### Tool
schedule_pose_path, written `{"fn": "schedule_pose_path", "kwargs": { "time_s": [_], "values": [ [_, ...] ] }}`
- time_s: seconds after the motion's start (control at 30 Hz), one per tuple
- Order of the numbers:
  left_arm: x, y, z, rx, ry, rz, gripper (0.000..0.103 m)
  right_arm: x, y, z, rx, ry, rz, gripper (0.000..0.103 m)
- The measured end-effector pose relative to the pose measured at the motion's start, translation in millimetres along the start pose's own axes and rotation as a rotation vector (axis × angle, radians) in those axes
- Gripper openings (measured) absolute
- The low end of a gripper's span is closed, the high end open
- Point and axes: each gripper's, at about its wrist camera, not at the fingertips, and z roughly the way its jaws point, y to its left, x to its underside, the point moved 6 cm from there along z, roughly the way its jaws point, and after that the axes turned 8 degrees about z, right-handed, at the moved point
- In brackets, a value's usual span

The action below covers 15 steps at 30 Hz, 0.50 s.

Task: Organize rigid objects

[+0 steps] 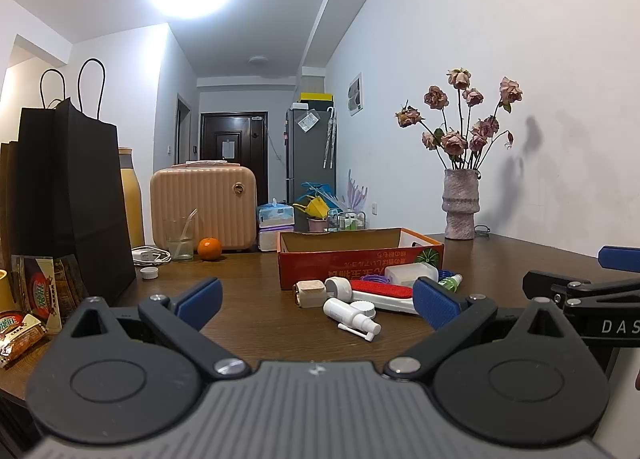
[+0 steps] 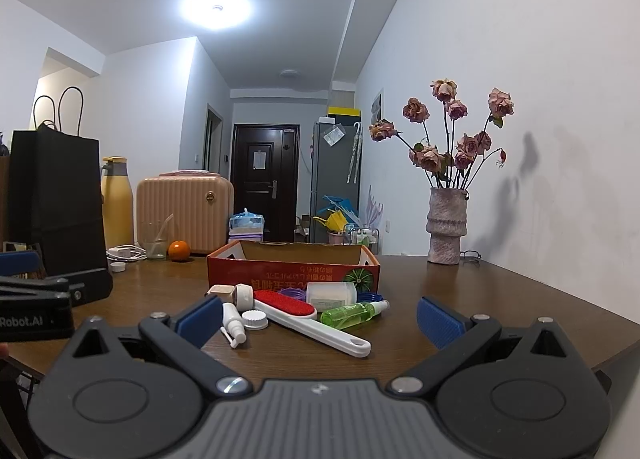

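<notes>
An open red cardboard box (image 1: 352,263) (image 2: 292,273) stands on the brown table. In front of it lies a pile: a white brush with a red pad (image 2: 304,317) (image 1: 384,295), a white spray bottle (image 1: 350,315) (image 2: 234,323), a green spray bottle (image 2: 352,313), a white jar (image 2: 332,293), a white cap (image 2: 255,319), a beige block (image 1: 310,293) and purple and blue rings (image 2: 294,293). My left gripper (image 1: 318,305) is open and empty, just short of the pile. My right gripper (image 2: 320,317) is open and empty, also short of it.
A vase of dried roses (image 2: 446,227) stands at the back right by the wall. At the left are a black paper bag (image 1: 68,199), a yellow flask (image 2: 116,203), a peach case (image 1: 202,209), a glass (image 1: 180,239), an orange (image 1: 209,248) and snack packets (image 1: 24,323).
</notes>
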Motion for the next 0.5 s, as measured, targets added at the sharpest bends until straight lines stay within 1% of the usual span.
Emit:
{"fn": "schedule_pose_path", "kwargs": {
  "time_s": [0.4,0.5],
  "values": [
    [1.1,-1.8,4.0,0.003,0.0,0.008,0.103,1.7,-0.1,2.5,0.002,0.005,-0.008,0.103],
    [0.6,-2.3,17.6,-0.04,-0.027,0.036,0.103,5.2,-3.1,19.8,0.038,0.0,-0.054,0.103]
  ]
}}
